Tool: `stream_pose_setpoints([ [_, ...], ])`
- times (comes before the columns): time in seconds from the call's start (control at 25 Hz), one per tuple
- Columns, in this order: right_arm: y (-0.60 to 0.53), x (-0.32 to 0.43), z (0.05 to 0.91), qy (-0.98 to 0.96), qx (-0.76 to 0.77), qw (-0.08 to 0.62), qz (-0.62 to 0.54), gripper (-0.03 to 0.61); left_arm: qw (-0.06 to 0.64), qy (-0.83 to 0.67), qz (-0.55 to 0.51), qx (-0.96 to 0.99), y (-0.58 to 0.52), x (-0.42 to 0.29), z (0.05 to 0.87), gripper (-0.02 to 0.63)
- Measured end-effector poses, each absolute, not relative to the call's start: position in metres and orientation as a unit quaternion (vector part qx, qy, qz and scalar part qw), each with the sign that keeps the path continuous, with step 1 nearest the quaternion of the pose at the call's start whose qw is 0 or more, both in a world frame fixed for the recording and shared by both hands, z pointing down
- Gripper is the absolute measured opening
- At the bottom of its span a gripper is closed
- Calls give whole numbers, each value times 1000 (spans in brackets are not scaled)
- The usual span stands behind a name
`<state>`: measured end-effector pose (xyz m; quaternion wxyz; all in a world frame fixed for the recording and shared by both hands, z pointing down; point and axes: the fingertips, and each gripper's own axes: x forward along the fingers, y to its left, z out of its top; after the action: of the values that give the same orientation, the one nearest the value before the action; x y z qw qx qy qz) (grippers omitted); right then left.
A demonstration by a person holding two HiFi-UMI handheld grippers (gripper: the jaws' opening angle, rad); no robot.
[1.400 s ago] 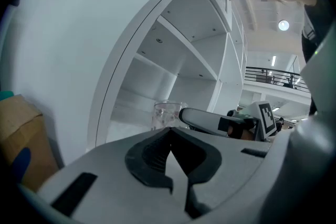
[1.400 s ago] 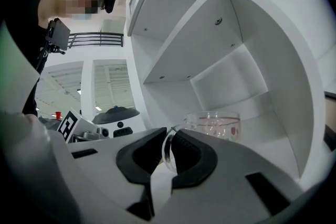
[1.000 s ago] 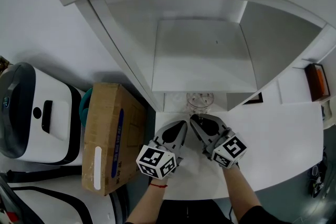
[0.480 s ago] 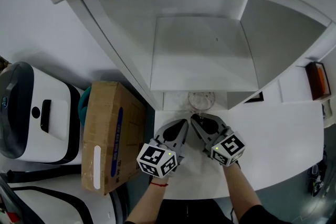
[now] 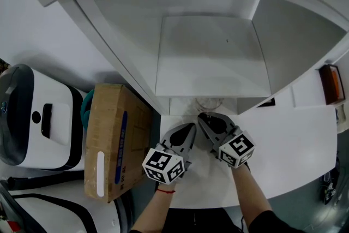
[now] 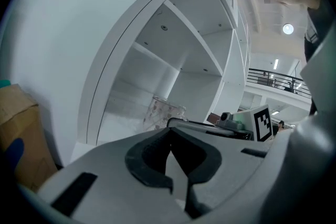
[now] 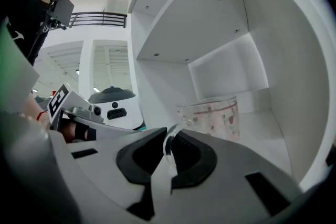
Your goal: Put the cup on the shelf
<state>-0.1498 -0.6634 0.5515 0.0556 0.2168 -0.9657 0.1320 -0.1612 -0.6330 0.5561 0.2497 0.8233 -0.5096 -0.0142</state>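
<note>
At the shelf's point(image 5: 212, 63) front edge, my right claw point(image 5: 206, 118) pinching the cup's point(image 7: 210, 115) handle point(image 7: 168, 140), left claw point(image 5: 189, 129) sitting closed, empty.

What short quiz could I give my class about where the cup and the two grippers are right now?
1. True or false: the left gripper holds the cup.
2. Which part of the cup is between the right gripper's jaws? A rim, B handle, C base.
3. Fill in: in the head view, the cardboard box lies to the ___ of the shelf.
Key: 1 false, its jaws are shut on nothing; 2 B; 3 left.
</note>
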Motion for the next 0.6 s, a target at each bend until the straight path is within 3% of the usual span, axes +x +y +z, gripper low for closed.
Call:
stream_pose_setpoints([
  [0.6,-679,-157,559,-962,222,80,136,23,251,-513,-18,821,-635,-165,555,6],
])
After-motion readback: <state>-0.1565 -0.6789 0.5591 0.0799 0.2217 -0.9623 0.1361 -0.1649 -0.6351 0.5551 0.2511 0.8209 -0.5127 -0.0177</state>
